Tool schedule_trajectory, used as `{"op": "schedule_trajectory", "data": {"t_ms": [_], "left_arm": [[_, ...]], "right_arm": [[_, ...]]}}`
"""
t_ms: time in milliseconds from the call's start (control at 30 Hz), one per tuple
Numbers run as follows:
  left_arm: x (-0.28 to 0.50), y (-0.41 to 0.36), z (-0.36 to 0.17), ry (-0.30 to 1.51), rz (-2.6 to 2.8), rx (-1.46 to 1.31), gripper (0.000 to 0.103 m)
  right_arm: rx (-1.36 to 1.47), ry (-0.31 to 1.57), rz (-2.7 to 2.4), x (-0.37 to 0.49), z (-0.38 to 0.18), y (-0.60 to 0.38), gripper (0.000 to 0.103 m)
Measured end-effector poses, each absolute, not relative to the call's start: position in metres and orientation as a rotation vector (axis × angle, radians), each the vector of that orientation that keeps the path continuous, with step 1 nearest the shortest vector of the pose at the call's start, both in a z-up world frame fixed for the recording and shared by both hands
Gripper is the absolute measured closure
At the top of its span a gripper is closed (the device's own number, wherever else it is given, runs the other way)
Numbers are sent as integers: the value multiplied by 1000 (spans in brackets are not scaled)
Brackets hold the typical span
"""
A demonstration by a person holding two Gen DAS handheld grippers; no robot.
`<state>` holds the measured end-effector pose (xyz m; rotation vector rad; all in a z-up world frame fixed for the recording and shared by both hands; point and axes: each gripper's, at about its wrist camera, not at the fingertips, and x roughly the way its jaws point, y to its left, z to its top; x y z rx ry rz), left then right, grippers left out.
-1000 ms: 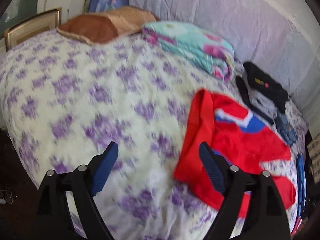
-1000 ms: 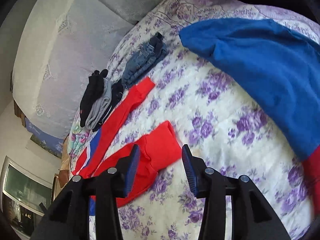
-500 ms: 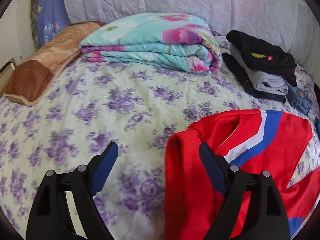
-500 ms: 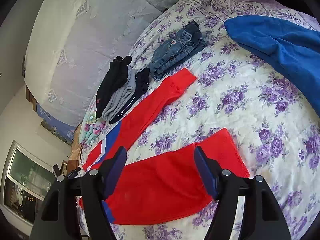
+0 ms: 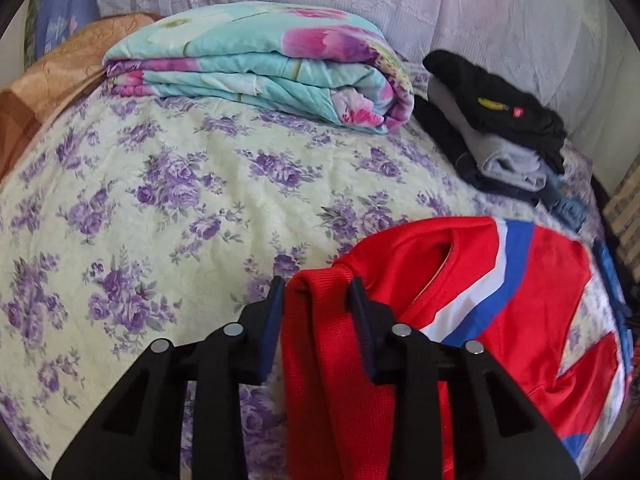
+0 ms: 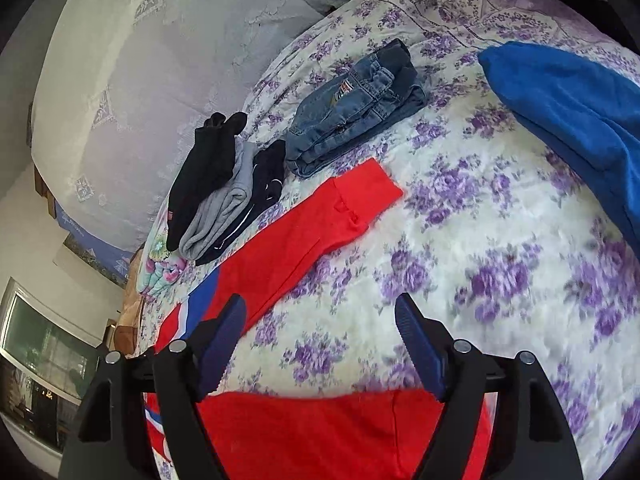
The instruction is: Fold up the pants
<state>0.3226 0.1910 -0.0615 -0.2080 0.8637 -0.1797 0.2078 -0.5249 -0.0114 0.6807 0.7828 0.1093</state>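
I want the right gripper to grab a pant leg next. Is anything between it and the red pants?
Nothing visible: the right gripper hangs open over bare bedspread, with the red pants just beneath its fingers.

A bed (image 5: 168, 184) is covered by a cream sheet printed with purple flowers. A white lace-patterned drape (image 6: 132, 80) is hung along the wall behind it. A window (image 6: 36, 364) is seen at one side, and daylight is cast across the bedding.
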Motion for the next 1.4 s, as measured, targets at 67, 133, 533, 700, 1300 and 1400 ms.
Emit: {"op": "schedule_trajectory", "data": {"t_ms": [67, 133, 533, 700, 1300, 1400], "left_arm": [[323, 196, -64, 864, -191, -250, 74], [325, 200, -67, 874, -195, -276, 74], [334, 206, -79, 905, -214, -323, 74], [337, 207, -80, 913, -222, -339, 74], [302, 208, -22, 774, -264, -365, 91], [287, 204, -12, 755, -282, -350, 91]], "right_arm": [[671, 795, 109, 233, -11, -534, 26], [670, 813, 115, 261, -12, -544, 26], [698, 997, 168, 376, -67, -576, 52], [704, 997, 218, 389, -77, -570, 64], [504, 768, 220, 298, 18, -551, 96], [514, 742, 205, 273, 23, -553, 98]]}}
